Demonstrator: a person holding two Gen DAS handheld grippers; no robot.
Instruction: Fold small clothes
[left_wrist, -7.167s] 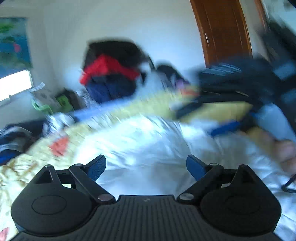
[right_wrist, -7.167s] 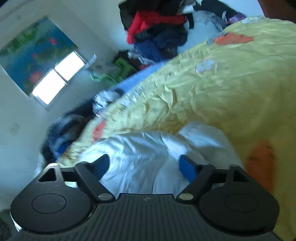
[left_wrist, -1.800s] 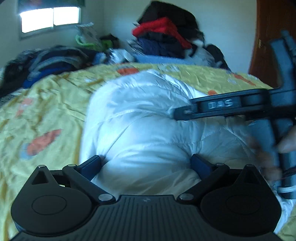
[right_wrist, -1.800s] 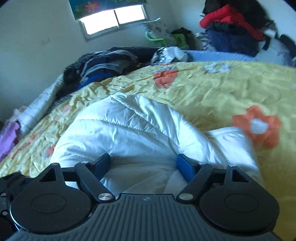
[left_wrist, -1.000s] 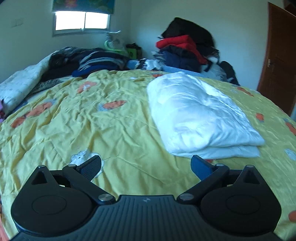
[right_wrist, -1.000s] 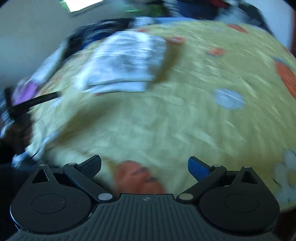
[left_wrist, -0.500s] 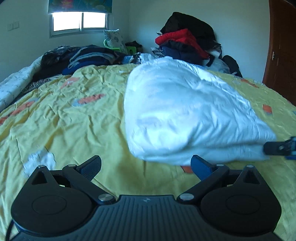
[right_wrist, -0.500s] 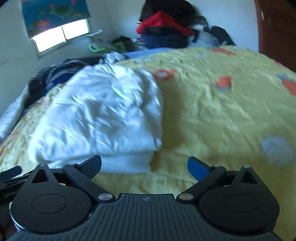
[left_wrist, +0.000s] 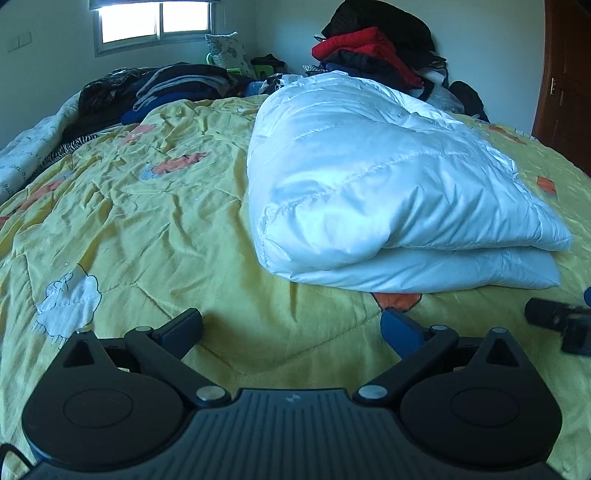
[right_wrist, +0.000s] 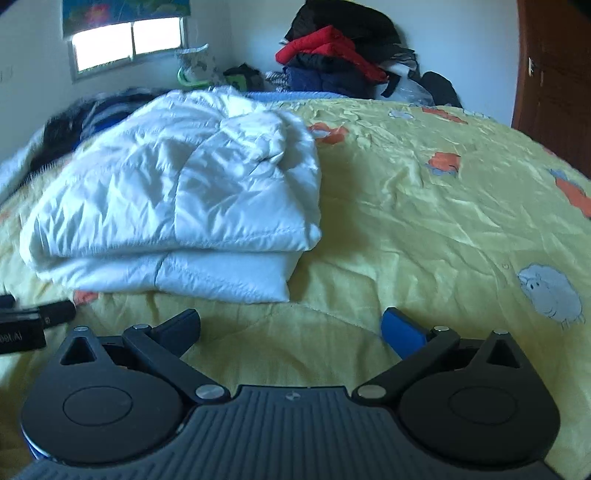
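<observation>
A white puffy jacket (left_wrist: 388, 192) lies folded in two layers on the yellow bedspread (left_wrist: 147, 229). In the right wrist view the same jacket (right_wrist: 177, 206) sits left of centre, its folded edge facing me. My left gripper (left_wrist: 291, 326) is open over bare bedspread, short of the jacket's near edge, with nothing between its fingers. My right gripper (right_wrist: 291, 325) is open too, just below the jacket's front right corner and apart from it. Each gripper shows at the edge of the other's view as a dark bar.
A heap of red, black and navy clothes (left_wrist: 373, 51) stands at the far side of the bed. Dark folded garments (left_wrist: 159, 88) lie at the far left under the window (left_wrist: 151, 18). A brown door (left_wrist: 565, 81) is on the right.
The jacket, lifted half a second ago, now rests settled on the bedspread. Both grippers have drawn back from it and stay open.
</observation>
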